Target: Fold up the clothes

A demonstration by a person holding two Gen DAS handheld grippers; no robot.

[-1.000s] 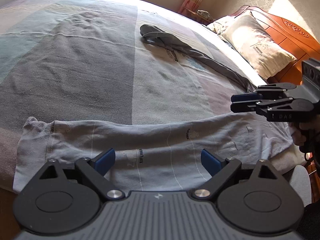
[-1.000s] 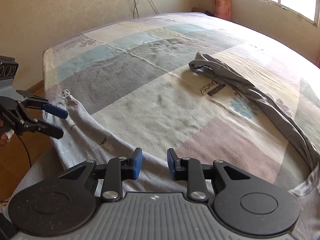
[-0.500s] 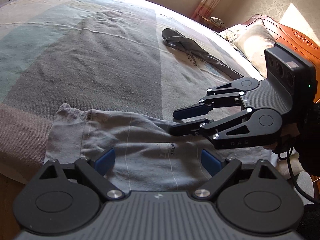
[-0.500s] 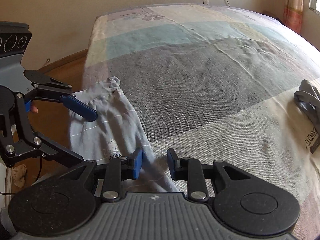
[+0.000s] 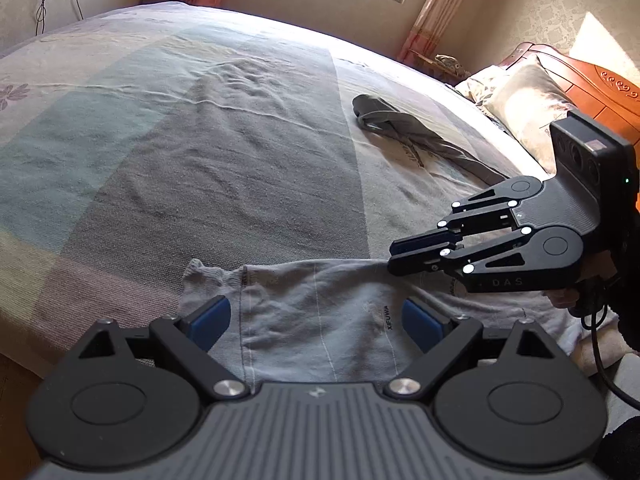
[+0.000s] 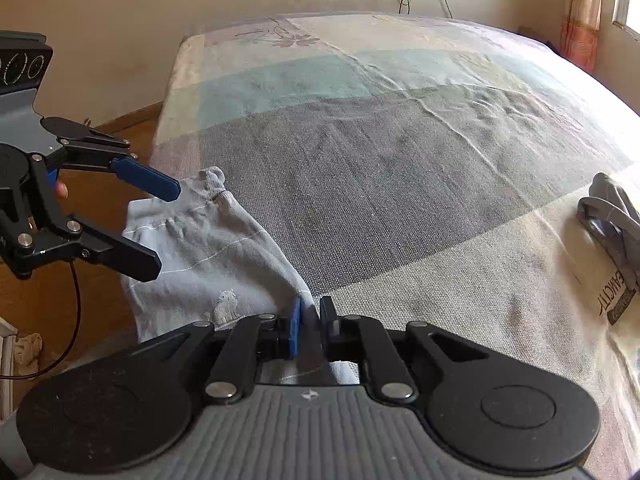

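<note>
Light grey garment [image 5: 320,320] lies along near edge of bed [image 5: 200,160], long axis running L–R. Your right tongs [image 6: 308,320] are closing on its far edge; left tongs [image 5: 316,320] gape wide above waistband end, nearer it.

The pale garment [image 5: 320,320] lies on the bed [image 5: 200,160] along its near edge. The dark garment [image 5: 404,132] lies farther back, near the pillow [image 5: 524,108].
</note>
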